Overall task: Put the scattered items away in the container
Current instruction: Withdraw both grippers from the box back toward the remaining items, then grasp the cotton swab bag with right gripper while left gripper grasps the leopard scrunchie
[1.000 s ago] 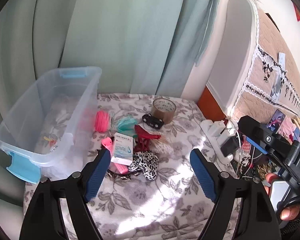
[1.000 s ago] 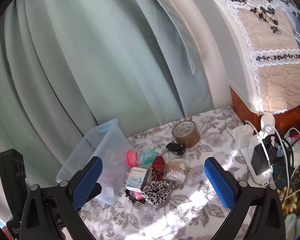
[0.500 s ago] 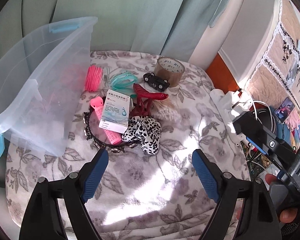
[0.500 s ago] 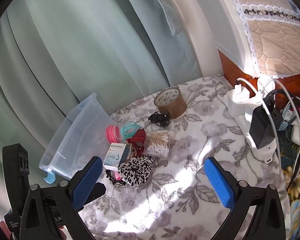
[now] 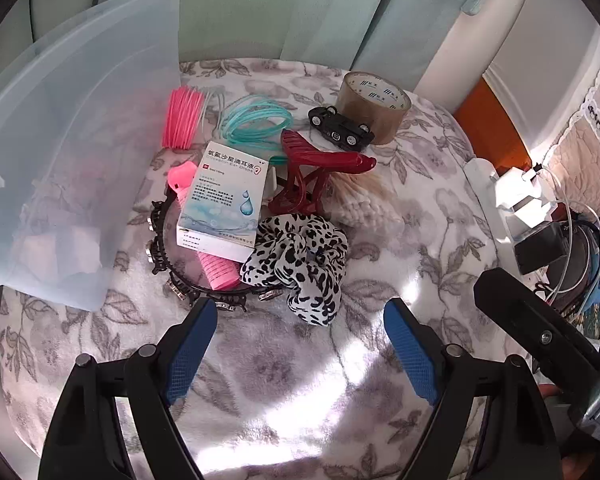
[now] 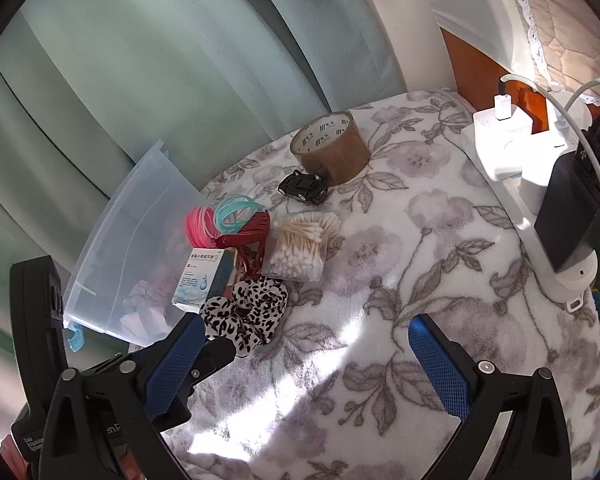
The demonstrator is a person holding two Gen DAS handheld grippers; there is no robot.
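A clear plastic bin stands at the left of a floral blanket. Beside it lies a pile: a white ear-drop box, a leopard scrunchie, a red hair claw, a pink tube, a black headband, pink and teal cord coils, cotton swabs, a black toy car and brown tape. My left gripper hovers open just short of the scrunchie. My right gripper is open over bare blanket, right of the pile.
A white power strip with chargers, a black adapter and cables lines the right edge. Green curtains hang behind the blanket. A quilted headboard rises at the far right. Sunlit blanket lies under both grippers.
Both grippers have sunk toward the blanket and tipped further down. The pile now looms larger and sits just ahead of the left fingertips. Both pairs of jaws stayed wide.
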